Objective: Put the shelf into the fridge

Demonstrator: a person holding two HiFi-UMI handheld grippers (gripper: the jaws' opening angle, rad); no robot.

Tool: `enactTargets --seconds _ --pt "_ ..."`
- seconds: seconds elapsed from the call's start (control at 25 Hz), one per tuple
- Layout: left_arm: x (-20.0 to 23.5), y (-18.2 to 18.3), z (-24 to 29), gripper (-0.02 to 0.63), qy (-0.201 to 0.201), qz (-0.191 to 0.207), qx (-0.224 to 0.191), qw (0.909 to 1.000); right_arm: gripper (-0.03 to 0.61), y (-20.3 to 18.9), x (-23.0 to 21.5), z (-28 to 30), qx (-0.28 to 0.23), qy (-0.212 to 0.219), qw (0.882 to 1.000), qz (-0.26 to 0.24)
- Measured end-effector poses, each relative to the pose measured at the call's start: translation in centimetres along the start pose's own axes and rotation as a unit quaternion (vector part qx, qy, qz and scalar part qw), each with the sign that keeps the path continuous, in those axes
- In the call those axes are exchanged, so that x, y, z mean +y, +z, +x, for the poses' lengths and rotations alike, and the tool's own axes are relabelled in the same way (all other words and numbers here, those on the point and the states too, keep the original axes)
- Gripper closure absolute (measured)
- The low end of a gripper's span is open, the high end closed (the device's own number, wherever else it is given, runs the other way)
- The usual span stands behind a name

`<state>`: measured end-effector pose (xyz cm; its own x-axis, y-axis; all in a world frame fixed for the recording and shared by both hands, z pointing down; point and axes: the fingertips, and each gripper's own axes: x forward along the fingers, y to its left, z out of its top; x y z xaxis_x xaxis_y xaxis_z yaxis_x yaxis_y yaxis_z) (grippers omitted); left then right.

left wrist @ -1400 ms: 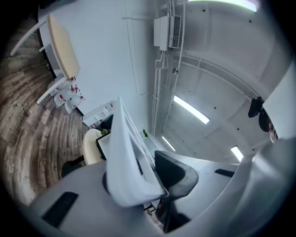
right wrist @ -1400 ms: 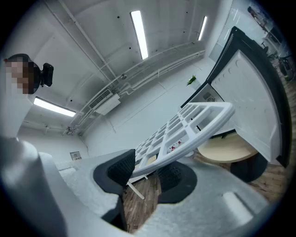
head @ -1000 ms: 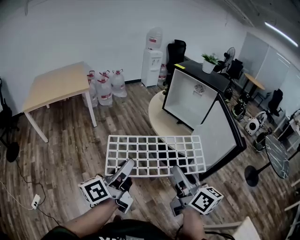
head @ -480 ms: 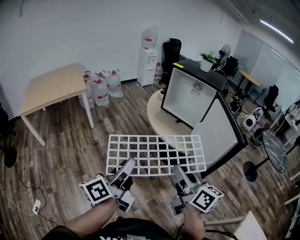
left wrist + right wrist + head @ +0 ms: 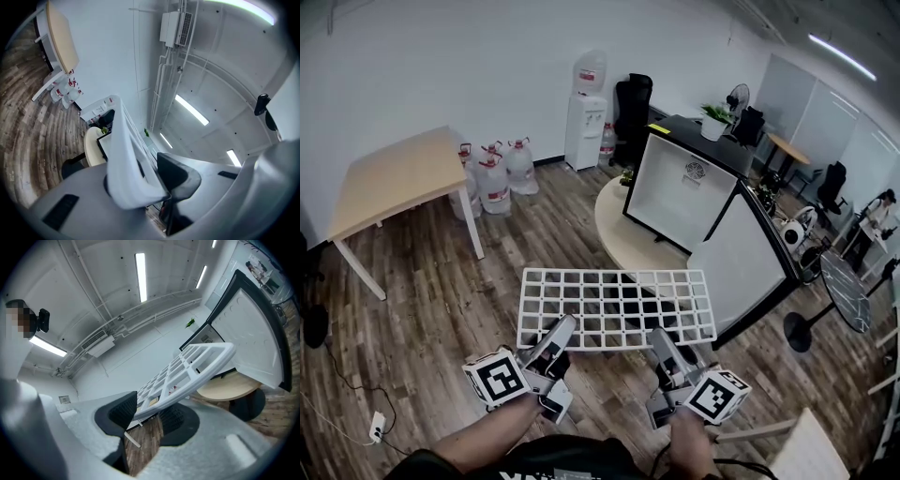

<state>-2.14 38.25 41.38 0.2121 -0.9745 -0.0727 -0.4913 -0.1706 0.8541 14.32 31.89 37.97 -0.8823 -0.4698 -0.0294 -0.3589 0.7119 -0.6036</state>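
Observation:
A white grid shelf (image 5: 617, 307) hangs level in the air in front of me, held by its near edge. My left gripper (image 5: 562, 337) is shut on the shelf's near left edge, and the shelf (image 5: 125, 154) fills the gap between its pads in the left gripper view. My right gripper (image 5: 660, 347) is shut on the near right edge, the shelf (image 5: 187, 369) running out from between its pads. The small black fridge (image 5: 694, 183) stands beyond on a round table (image 5: 623, 234), its white-lined door (image 5: 741, 267) swung open to the right.
A wooden table (image 5: 398, 178) stands at the back left, with water bottles (image 5: 492, 173) and a water dispenser (image 5: 584, 112) along the wall. A black office chair (image 5: 633, 103) and a potted plant (image 5: 715, 120) are near the fridge. A fan stand (image 5: 839, 300) is at the right.
Both grippers and the shelf have shifted slightly right and forward toward the fridge. Both grips stay the same.

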Motion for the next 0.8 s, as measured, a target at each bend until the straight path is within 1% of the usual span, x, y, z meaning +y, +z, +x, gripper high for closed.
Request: enactTargets --seconds 0.08,0.16,0.2,0.36,0.56,0.8 --pt "0.3 0.6 -0.1 0.531 -0.010 0.004 0.004 0.9999 0.436 -0.5 0.3 0.5 -0.003 -0.004 1.000 0.001" --pt "0.1 1.3 -0.1 0.531 -0.037 0.012 0.004 0.9992 0.436 -1.2 0.5 1.0 -0.002 -0.009 1.000 0.003" --pt "0.1 1.6 -0.2 0.531 -0.043 0.014 0.004 0.9990 0.436 -1.5 0.6 1.1 0.000 -0.011 1.000 0.005" --pt "-0.3 2.5 -0.2 0.526 -0.067 0.019 -0.006 0.9975 0.436 -1.7 0.9 2.1 0.005 -0.008 1.000 0.002" --pt "1.3 4.4 1.1 0.526 -0.056 0.019 -0.012 0.9982 0.436 -1.5 -0.1 5.1 0.013 0.002 1.000 0.009" --pt "2.6 7.6 4.2 0.526 -0.049 0.025 -0.028 0.9981 0.436 0.2 -1.8 9.7 0.018 0.023 1.000 0.009"
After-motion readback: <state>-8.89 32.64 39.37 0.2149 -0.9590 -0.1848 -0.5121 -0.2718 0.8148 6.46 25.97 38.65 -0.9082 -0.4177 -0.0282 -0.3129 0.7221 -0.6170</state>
